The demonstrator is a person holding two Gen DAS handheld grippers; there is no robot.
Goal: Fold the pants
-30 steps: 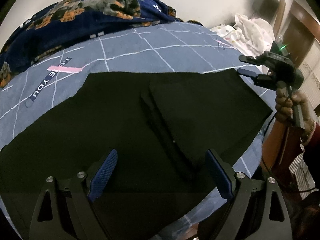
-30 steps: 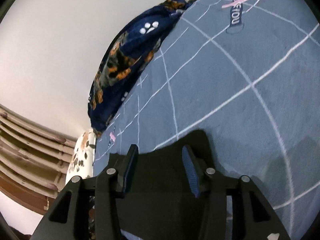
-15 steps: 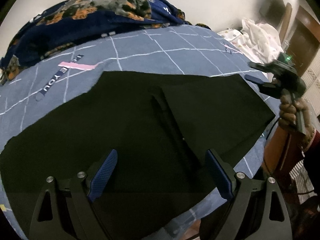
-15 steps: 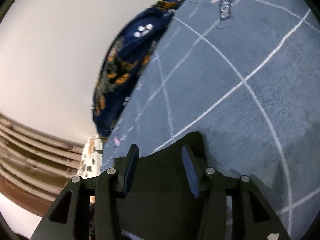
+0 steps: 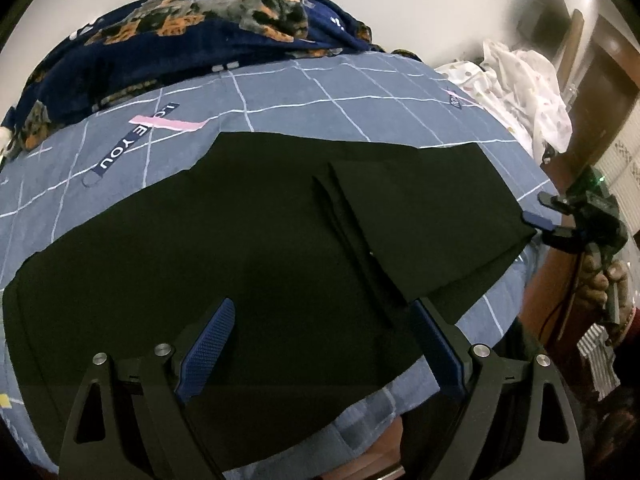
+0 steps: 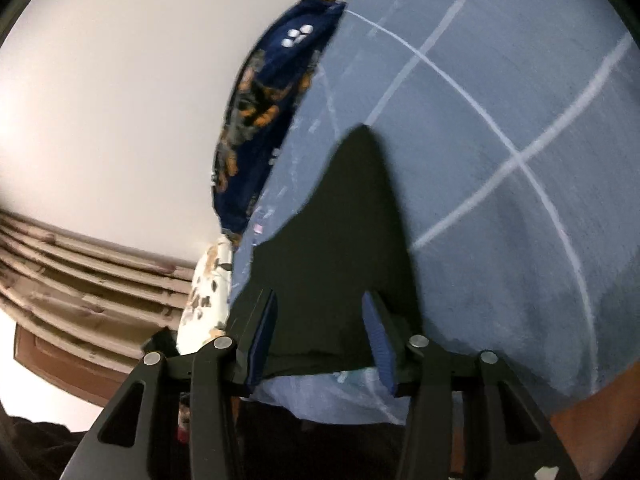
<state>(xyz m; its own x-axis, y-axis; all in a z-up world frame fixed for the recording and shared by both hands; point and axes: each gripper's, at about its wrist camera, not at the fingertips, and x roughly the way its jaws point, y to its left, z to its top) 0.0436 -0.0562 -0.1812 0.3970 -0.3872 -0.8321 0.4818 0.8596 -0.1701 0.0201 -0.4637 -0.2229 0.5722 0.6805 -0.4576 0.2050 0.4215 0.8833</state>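
Note:
Black pants (image 5: 248,248) lie flat across a blue checked bed sheet (image 5: 360,104), with a folded layer (image 5: 424,208) lying over their right part. My left gripper (image 5: 320,336) is open above the pants' near edge, holding nothing. My right gripper (image 5: 540,218) shows at the right of the left wrist view, by the pants' right corner. In the right wrist view my right gripper (image 6: 320,320) is open, and the pants' corner (image 6: 340,240) lies between the fingers at the bed's edge.
A dark blue patterned blanket (image 5: 192,36) is bunched along the far side of the bed against the wall. White spotted cloth (image 5: 524,88) is piled at the far right. A wooden headboard or frame (image 6: 80,264) stands beyond the bed corner.
My right gripper has dropped down and closer to the pants' right corner at the bed edge. My left gripper has pulled back a little; both stay open.

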